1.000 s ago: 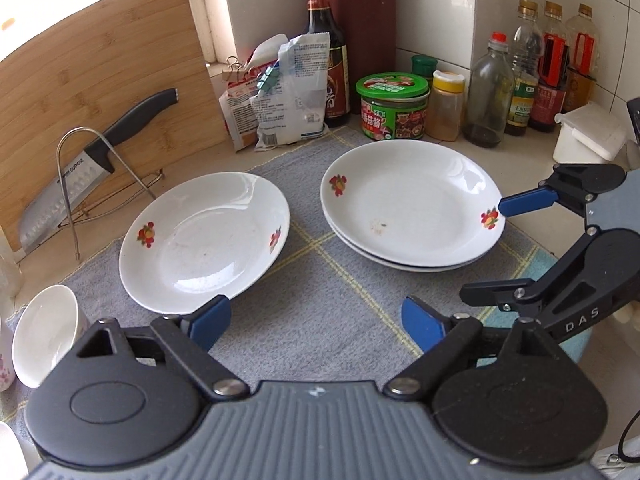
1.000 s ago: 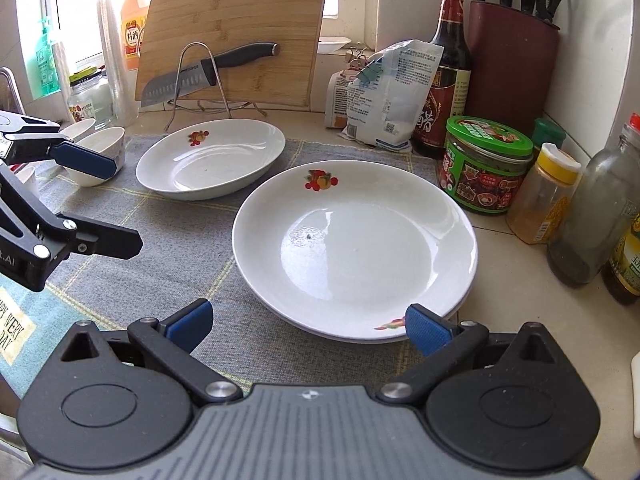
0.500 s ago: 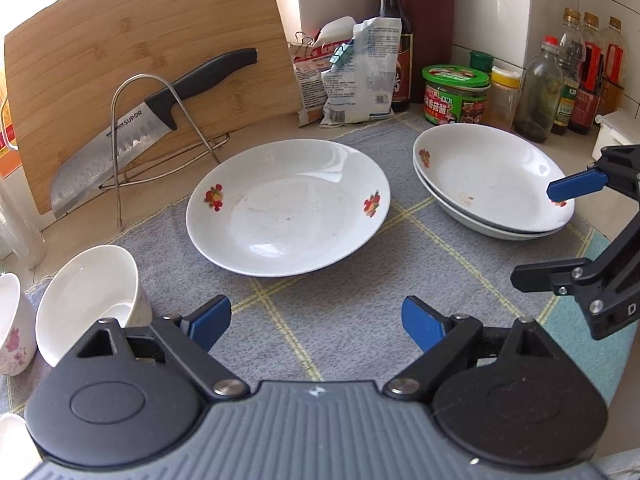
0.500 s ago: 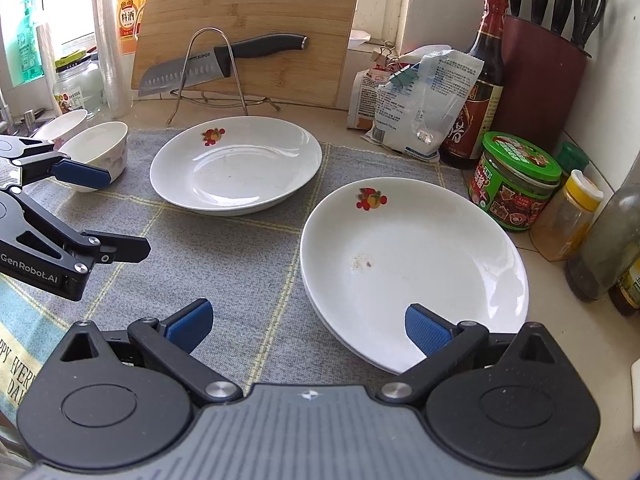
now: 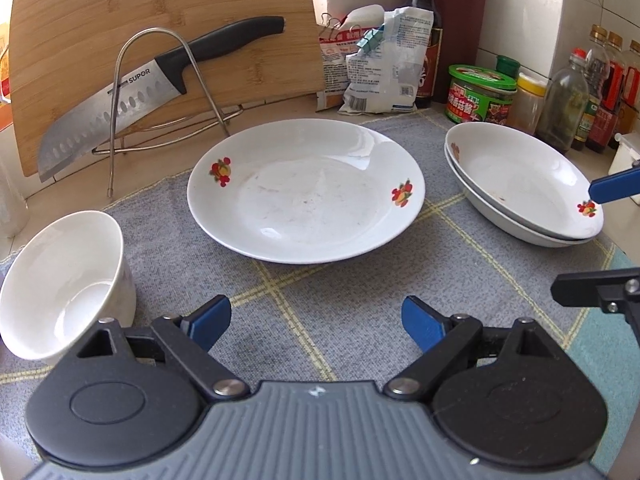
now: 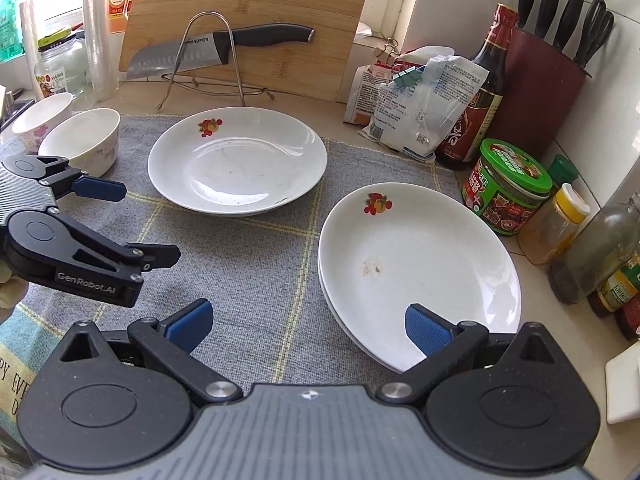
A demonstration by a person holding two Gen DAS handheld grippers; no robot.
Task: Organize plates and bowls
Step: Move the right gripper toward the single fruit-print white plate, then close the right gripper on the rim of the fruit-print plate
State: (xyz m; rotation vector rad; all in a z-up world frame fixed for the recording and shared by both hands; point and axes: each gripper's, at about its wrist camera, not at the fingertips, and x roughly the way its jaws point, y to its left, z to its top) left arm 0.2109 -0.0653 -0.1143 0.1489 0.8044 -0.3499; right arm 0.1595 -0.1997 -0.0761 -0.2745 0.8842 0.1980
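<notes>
- Two stacked plates [image 6: 420, 264] sit on the grey cloth [image 6: 248, 276] at the right side of the bench, and they are the biggest item left to deal with; the stack is where I judge the rest of the plates should end up.
- One single plate [image 5: 306, 190] lies flat on the same cloth, apart from the stack and straight ahead of my left gripper [image 5: 316, 322]. I judge this to be the step in hand: collecting it.
- My left gripper is wide open with nothing between its blue pads, short of the single plate's near rim.
- My right gripper [image 6: 310, 324] is likewise spread and empty, one pad over the near edge of the stack without gripping it.
- Next, as I see it, I need to bring one finger under the single plate's rim and one above, close on it, then carry it onto the stack.
- A white bowl [image 5: 60, 288] stands just left of my left gripper, and a flowered bowl [image 6: 42, 120] beyond it; those look like the later, smaller job.
</notes>
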